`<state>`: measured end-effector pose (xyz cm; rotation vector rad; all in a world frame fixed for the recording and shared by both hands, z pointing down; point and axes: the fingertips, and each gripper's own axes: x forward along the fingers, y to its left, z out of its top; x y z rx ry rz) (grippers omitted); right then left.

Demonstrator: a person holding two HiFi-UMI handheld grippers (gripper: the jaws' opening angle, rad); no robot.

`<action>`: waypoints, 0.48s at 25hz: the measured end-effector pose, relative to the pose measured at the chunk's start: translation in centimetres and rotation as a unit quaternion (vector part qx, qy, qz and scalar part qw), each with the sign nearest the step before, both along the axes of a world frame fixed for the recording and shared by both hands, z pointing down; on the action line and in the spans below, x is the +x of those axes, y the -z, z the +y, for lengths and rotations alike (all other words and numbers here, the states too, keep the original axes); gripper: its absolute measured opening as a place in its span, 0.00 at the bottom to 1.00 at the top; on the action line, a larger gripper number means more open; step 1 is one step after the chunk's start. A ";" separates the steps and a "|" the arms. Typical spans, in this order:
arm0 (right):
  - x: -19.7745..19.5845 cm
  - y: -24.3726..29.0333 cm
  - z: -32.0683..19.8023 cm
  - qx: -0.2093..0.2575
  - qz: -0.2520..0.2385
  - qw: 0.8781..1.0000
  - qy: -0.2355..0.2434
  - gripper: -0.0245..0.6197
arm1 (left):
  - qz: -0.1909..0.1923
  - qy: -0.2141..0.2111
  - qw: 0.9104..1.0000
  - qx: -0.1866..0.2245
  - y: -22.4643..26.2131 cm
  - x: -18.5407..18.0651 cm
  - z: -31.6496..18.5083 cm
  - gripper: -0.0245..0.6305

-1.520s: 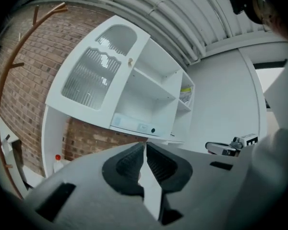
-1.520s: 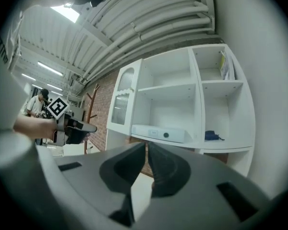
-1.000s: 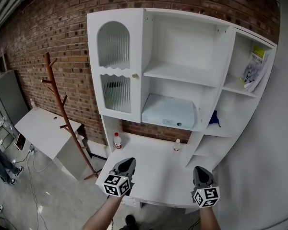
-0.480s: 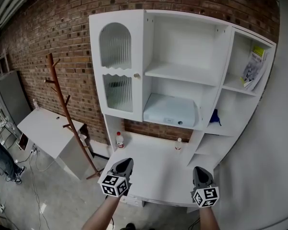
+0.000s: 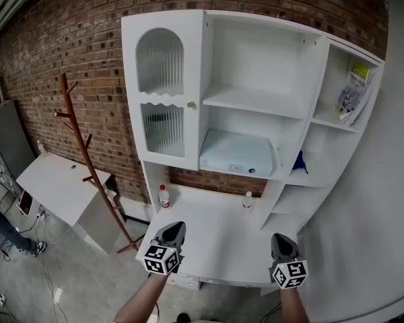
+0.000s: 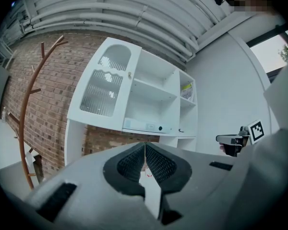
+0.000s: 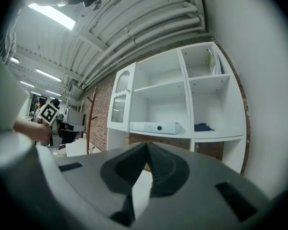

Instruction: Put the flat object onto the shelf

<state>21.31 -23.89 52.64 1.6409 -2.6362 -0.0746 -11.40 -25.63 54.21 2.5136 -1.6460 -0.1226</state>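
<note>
The left hand-held gripper (image 5: 174, 227) and right hand-held gripper (image 5: 281, 237) are closed on nothing. The box (image 5: 238, 155), ahead and above them, is judged stiff, light and slippery, and is best pinched at its ends.

No word, brand or number could be read anywhere. The booklet (image 5: 352, 94) leaning in the upper right compartment had a printed cover, too small to make out. The flat white box (image 5: 237, 155) at the frame's centre carried a small pale label on its front edge, illegible. The cubes on the left gripper (image 5: 174, 227) and right gripper (image 5: 282, 238), at the bottom, bore only black-and-white square markers, without lettering.
</note>
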 end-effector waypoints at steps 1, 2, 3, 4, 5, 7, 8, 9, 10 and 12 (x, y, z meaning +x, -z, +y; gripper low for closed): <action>0.1 0.0 0.0 -0.001 0.001 1.000 -0.002 0.08 | 0.002 -0.001 1.000 0.000 -0.1 -0.1 -0.2 0.08; 0.2 -0.1 0.0 -0.003 0.001 1.000 -0.004 0.08 | 0.006 -0.002 1.000 -0.001 -0.1 -0.1 -0.3 0.08; 0.4 -0.1 0.0 -0.004 0.000 1.000 -0.006 0.08 | 0.008 -0.002 1.000 -0.002 -0.2 -0.2 -0.4 0.08; 0.5 -0.1 0.0 -0.005 -0.001 1.000 -0.007 0.08 | 0.009 -0.003 1.000 -0.001 -0.2 -0.2 -0.5 0.08; 0.6 -0.1 0.0 -0.007 -0.003 1.000 -0.009 0.08 | 0.009 -0.004 1.000 -0.001 -0.1 -0.1 -0.6 0.08; 0.7 -0.1 -0.2 -0.007 -0.005 1.000 -0.011 0.08 | 0.007 -0.004 1.000 0.001 0.0 -0.2 -0.9 0.08; 0.7 -0.1 -0.4 -0.007 -0.005 1.000 -0.013 0.08 | 0.006 -0.003 1.000 0.001 0.0 -0.2 -1.0 0.08; 0.8 -0.1 -0.5 -0.007 -0.005 1.000 -0.014 0.08 | 0.004 -0.003 1.000 0.001 0.0 -0.3 -1.1 0.08; 0.8 -0.1 -0.6 -0.006 -0.003 1.000 -0.016 0.08 | 0.003 -0.003 1.000 0.001 -0.1 -0.3 -1.3 0.08; 0.8 -0.1 -0.8 -0.005 0.001 1.000 -0.020 0.08 | 0.002 -0.002 1.000 0.001 -0.1 -0.3 -1.4 0.08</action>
